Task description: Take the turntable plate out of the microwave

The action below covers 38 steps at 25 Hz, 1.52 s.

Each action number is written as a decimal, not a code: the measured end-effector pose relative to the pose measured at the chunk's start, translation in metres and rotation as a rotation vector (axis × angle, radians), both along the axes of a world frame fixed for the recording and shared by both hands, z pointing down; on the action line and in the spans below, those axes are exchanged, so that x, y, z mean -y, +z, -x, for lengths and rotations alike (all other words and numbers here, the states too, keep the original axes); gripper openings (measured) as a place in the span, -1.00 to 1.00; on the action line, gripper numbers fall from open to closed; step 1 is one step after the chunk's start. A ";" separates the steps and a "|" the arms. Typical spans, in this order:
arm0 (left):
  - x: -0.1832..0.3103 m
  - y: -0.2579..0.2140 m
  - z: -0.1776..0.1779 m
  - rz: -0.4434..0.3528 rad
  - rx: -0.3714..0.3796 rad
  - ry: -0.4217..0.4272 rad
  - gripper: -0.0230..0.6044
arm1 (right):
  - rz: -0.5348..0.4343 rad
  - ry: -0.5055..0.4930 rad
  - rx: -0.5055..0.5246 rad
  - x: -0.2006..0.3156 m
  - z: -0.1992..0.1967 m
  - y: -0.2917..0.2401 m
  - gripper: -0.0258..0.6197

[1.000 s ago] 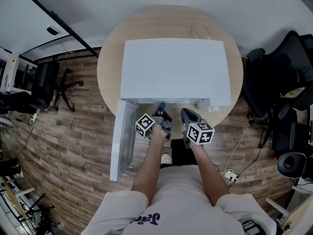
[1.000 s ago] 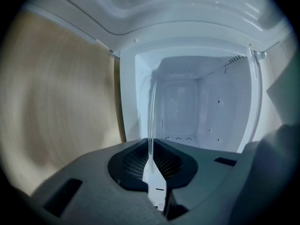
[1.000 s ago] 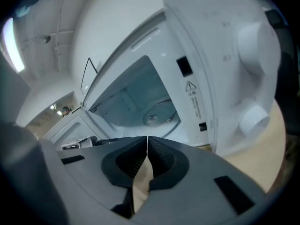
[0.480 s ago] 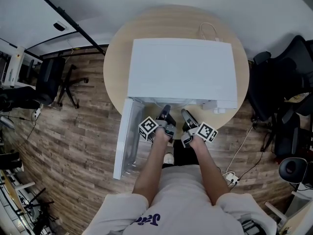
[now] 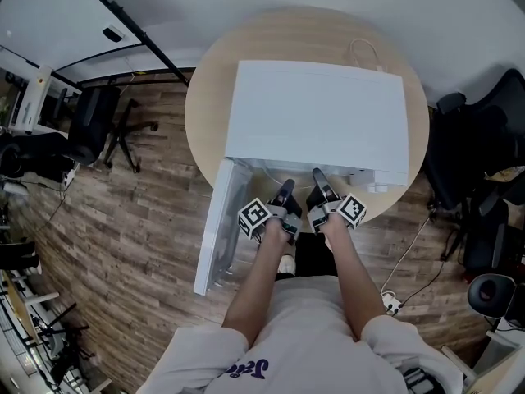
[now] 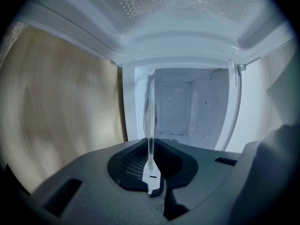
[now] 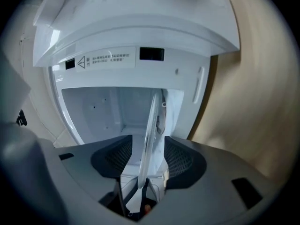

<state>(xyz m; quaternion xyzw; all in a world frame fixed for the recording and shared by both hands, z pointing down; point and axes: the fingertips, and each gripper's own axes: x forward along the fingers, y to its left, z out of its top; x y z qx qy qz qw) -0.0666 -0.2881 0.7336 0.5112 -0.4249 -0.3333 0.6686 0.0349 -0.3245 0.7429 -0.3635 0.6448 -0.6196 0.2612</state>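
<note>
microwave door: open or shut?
Open. The door stands swung out left of the microwave, and both gripper views look into its cavity.

White microwave [image 5: 320, 117] on the round wooden table [image 5: 205, 97], door [image 5: 215, 228] swung open to the near left, left tool [image 5: 286, 189] and right tool [image 5: 318, 179] side by side at its mouth, the right tool's jaws just opened, whatever's between them hidden from up here.

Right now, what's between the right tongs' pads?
The plate, edge-on in the right gripper view. The right tongs have just been opening; neither pad touches it.
</note>
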 end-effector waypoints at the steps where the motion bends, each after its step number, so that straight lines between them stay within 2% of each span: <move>1: -0.003 0.000 0.000 0.001 -0.001 0.000 -0.81 | 0.005 0.010 -0.001 0.002 0.000 0.000 -0.25; 7: -0.019 -0.006 0.001 -0.007 -0.002 0.009 -0.81 | -0.010 0.018 0.051 0.013 0.010 -0.010 -0.32; 11: -0.029 -0.007 -0.005 -0.013 -0.008 0.019 -0.81 | 0.032 0.035 0.020 0.015 0.011 -0.007 -0.44; 13: -0.032 -0.008 -0.008 -0.016 -0.013 0.020 -0.81 | 0.056 0.043 0.025 0.015 0.012 -0.006 -0.61; 17: -0.040 -0.008 -0.006 -0.011 -0.023 0.010 -0.81 | 0.057 0.027 0.048 0.010 0.017 -0.010 -0.66; 20: -0.049 -0.009 -0.004 -0.008 -0.036 0.001 -0.81 | 0.064 0.013 0.062 0.003 0.021 -0.013 -0.78; 23: -0.061 -0.009 -0.004 -0.013 -0.038 0.009 -0.81 | 0.086 0.007 0.064 -0.010 0.022 -0.013 -0.83; 29: -0.079 -0.017 -0.005 -0.066 -0.013 0.026 -0.81 | 0.058 0.027 0.055 -0.030 0.017 -0.024 -0.83; 33: -0.090 -0.021 -0.010 -0.093 0.014 0.079 -0.80 | 0.050 0.053 0.089 -0.044 0.011 -0.032 -0.83; 36: -0.092 -0.027 -0.006 -0.129 0.014 0.078 -0.72 | 0.055 0.042 0.086 -0.058 0.008 -0.036 -0.83; 38: -0.090 -0.033 -0.001 -0.164 -0.015 0.061 -0.39 | 0.055 0.024 0.093 -0.070 0.009 -0.037 -0.83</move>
